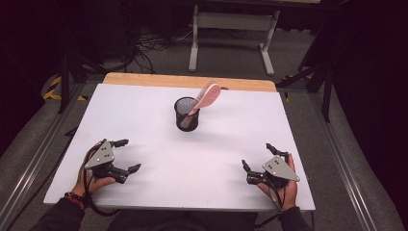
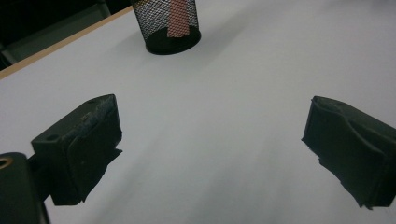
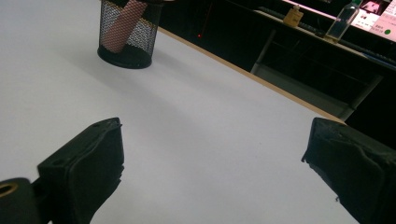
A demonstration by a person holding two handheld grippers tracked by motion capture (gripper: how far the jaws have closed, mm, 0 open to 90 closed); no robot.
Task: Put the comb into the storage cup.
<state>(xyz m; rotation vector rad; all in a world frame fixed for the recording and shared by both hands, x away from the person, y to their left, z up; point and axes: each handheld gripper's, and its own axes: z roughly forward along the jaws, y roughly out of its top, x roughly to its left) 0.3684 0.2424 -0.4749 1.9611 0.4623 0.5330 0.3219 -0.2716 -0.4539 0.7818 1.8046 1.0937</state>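
A black mesh cup (image 1: 186, 115) stands upright on the white table (image 1: 144, 120), a little past its middle. A pink hairbrush (image 1: 206, 96) leans in the cup, head up and tilted to the right. My left gripper (image 1: 126, 155) rests near the front left corner, open and empty. My right gripper (image 1: 258, 157) rests near the front right corner, also open and empty. The left gripper view shows the mesh cup (image 2: 167, 25) far ahead beyond the spread jaws, with the pink handle (image 2: 178, 18) inside. In the right gripper view the cup (image 3: 127, 33) stands far ahead at upper left.
The table's wooden far edge (image 1: 187, 81) borders grey floor. A white desk frame (image 1: 231, 33) stands behind it, with black stands at both sides. A shelf with a bottle (image 3: 342, 21) lies beyond the table's edge.
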